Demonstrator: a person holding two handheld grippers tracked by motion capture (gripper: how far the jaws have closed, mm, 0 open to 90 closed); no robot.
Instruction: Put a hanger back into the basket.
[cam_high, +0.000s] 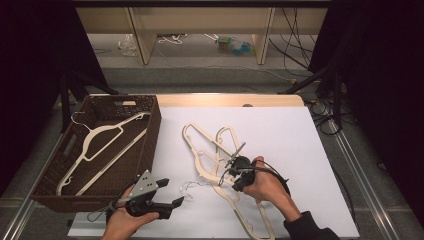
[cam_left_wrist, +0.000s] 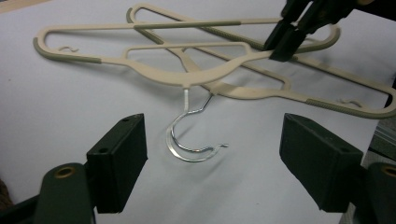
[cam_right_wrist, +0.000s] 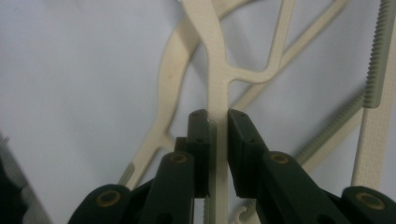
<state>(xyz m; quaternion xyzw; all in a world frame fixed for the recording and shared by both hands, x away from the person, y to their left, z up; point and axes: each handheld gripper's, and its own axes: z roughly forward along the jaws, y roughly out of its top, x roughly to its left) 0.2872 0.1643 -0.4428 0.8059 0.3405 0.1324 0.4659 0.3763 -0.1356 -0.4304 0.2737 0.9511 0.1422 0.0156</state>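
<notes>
Far left in the high view: brown wicker basket on the table's left edge, one cream hanger lying diagonally inside it, its wire hook up near the back wall. Left gripper sits low at the near edge just right of the basket, jaws wide apart, nothing between them; in the left gripper view the pads frame bare white table cover, and the chrome hooks lie ahead of them, untouched. Two hooks overlap there — hard to say which belongs to which hanger. Centre: two cream hangers stacked crosswise on the white sheet, grey ribbed shoulder grips showing, the far one's end cut off at the frame edge in the left gripper view. Right gripper is clamped on a thin cream bar of the upper hanger — in the right gripper view both pads press its flanks just below where the bar forks. Whether that hanger is lifted off the lower one can't be made out. Right hand and dark sleeve enter from the bottom edge, cable looping over the wrist.
</notes>
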